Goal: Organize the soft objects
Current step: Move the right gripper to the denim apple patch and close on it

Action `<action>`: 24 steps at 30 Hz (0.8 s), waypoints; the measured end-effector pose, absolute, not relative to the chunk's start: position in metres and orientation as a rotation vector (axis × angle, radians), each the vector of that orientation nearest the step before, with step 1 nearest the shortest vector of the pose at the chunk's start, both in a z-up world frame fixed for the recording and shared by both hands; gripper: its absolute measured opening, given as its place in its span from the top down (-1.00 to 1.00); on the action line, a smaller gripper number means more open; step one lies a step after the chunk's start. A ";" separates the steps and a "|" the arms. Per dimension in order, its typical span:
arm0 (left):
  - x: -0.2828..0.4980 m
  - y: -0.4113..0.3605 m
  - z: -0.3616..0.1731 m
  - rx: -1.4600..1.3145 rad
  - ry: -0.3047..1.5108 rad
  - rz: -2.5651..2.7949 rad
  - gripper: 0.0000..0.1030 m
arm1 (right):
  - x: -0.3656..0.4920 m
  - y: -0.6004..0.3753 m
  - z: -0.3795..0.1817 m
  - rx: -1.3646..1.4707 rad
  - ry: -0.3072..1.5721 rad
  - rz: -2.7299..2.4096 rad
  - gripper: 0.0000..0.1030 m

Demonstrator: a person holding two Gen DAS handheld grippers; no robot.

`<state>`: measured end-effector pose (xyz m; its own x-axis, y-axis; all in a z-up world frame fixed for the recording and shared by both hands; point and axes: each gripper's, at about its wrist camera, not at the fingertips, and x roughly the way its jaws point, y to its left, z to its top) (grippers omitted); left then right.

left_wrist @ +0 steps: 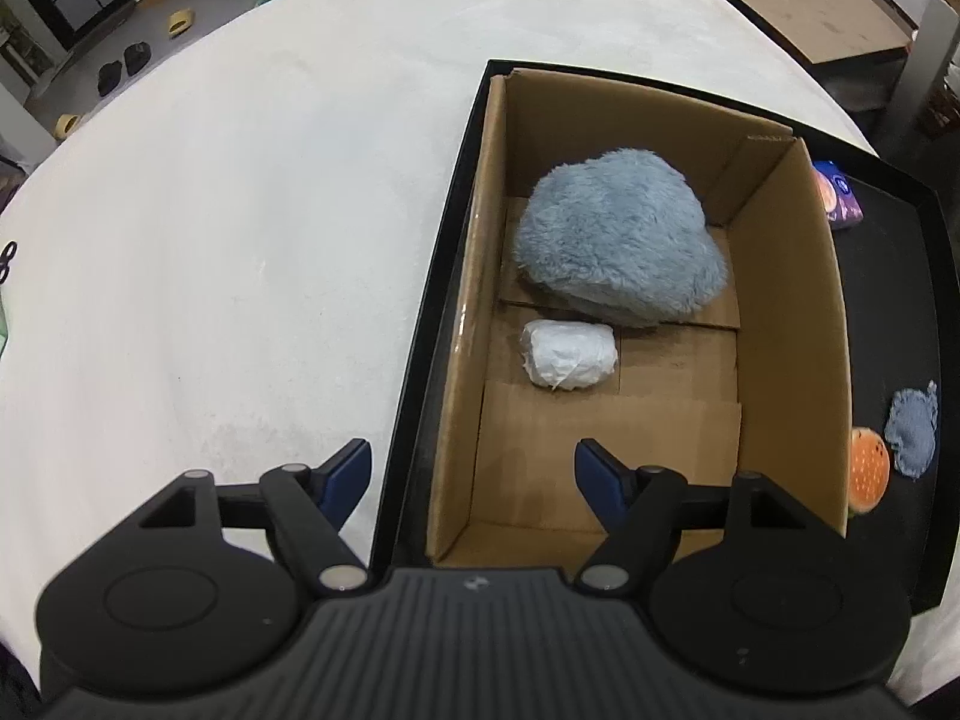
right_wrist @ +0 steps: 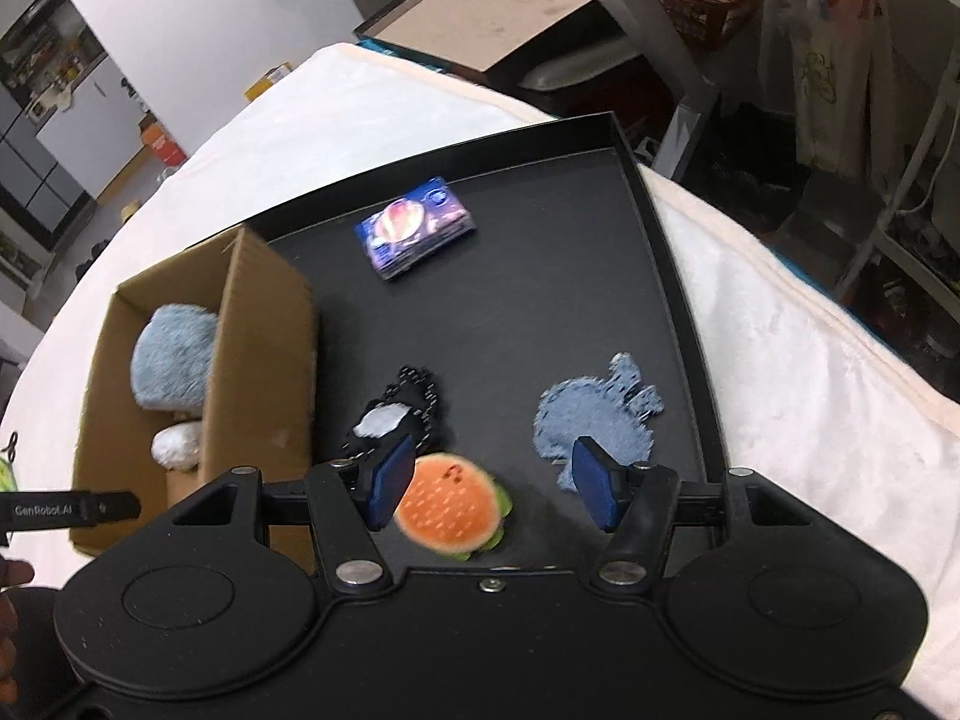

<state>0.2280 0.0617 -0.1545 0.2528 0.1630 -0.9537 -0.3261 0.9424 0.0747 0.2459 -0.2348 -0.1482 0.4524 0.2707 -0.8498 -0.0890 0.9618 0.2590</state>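
The left gripper (left_wrist: 473, 471) stood open and empty above the near end of the carton (left_wrist: 831, 324), astride its left wall. Inside lay a blue plush (left_wrist: 621, 240) and a white roll (left_wrist: 569, 361); the near floor was bare. The right gripper (right_wrist: 491, 489) hung open, holding nothing, over the tray (right_wrist: 672, 276), above a burger toy (right_wrist: 453, 509). A blue cloth (right_wrist: 591, 420), dark pouch (right_wrist: 399, 420) and packet (right_wrist: 414, 227) lay well apart.
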 end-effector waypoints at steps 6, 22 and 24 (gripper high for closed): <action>0.236 0.052 -0.152 -0.105 1.247 0.334 -0.42 | 0.253 -0.248 -0.170 0.193 1.099 0.194 -0.11; 0.242 0.035 -0.155 -0.043 1.239 0.316 -0.43 | 0.263 -0.250 -0.207 0.102 1.137 0.163 0.49; 0.243 0.032 -0.155 -0.039 1.239 0.312 -0.43 | 0.262 -0.252 -0.207 0.113 1.134 0.165 0.54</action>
<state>0.2434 0.0318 -0.1553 0.2889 0.2129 -0.9334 -0.2545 0.9569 0.1395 0.2619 -0.2522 -0.2070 0.4128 0.1877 -0.8913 -0.0735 0.9822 0.1728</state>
